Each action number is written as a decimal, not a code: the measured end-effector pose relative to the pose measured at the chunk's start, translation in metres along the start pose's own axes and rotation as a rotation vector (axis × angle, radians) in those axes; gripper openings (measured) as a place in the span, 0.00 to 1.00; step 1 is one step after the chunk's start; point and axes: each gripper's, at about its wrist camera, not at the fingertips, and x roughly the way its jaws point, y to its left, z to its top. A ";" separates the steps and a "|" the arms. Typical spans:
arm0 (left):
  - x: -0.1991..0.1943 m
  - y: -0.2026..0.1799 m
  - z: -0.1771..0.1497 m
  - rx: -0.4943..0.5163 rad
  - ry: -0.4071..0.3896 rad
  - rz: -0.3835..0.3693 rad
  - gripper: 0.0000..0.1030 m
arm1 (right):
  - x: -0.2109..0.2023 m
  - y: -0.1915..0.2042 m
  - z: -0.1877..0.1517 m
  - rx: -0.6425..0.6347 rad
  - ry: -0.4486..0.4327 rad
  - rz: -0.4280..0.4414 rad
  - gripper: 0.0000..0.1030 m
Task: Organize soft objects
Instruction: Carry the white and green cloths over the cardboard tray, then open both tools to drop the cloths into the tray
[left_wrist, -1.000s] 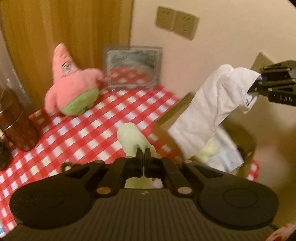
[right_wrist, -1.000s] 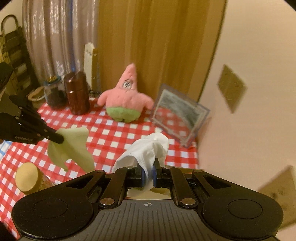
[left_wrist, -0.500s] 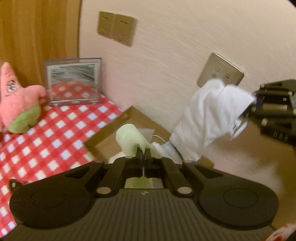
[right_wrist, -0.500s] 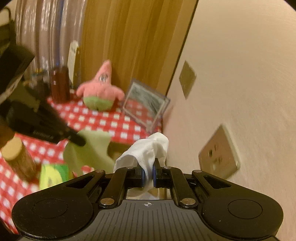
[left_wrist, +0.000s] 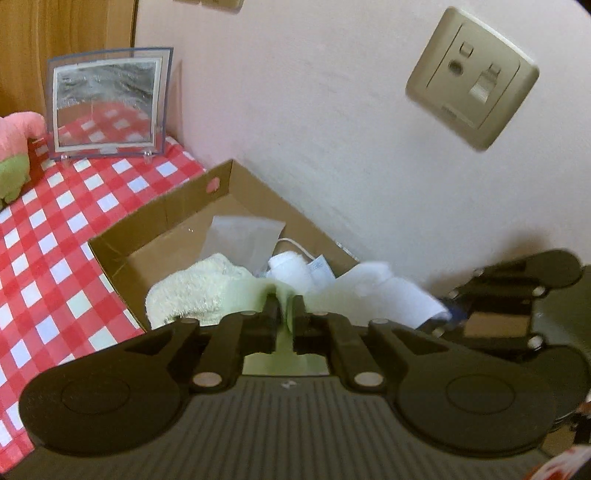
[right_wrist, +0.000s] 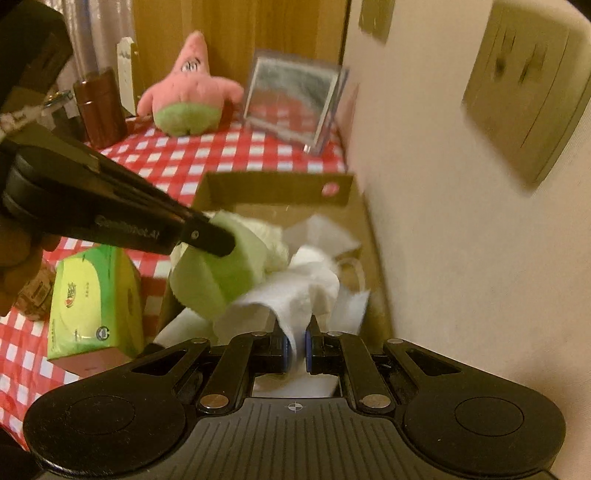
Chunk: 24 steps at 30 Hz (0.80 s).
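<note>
The green cloth (left_wrist: 284, 295) hangs over the box (left_wrist: 173, 206), pinched in the left gripper (left_wrist: 284, 310), whose jaws are opening with the cloth between them and, as far as the left wrist view shows, pressing on it. In my judgement it is held low above the box's contents so that it drops inside and not over the rim. Just beside it, nearer the wall, the white cloth (right_wrist: 306, 288) is clenched in the right gripper (right_wrist: 295, 350), its free end draped on the pile in the box and touching the green cloth. Already in the box lie a cream towel (left_wrist: 199, 288) and some white and clear items I cannot make out.

The box stands on the checked desk (left_wrist: 55, 229) against the wall. A tissue pack (right_wrist: 96, 299) sits beside the box, and well beyond it are a pink plush (right_wrist: 188, 92) and a clear frame (right_wrist: 291, 96).

A second ago both cloths hung high, the green one over the desk away from the box; both have come down over the box, and the left jaws, then tight, have begun to part.
</note>
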 end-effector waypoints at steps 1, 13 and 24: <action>0.002 0.001 -0.001 0.004 0.007 -0.001 0.10 | 0.007 0.000 -0.003 0.012 0.010 0.013 0.08; -0.031 0.023 -0.013 0.013 -0.019 0.032 0.24 | 0.073 0.006 -0.018 0.078 0.102 0.045 0.08; -0.055 0.024 -0.033 -0.025 -0.033 0.076 0.32 | 0.049 0.004 -0.025 0.058 0.112 0.025 0.54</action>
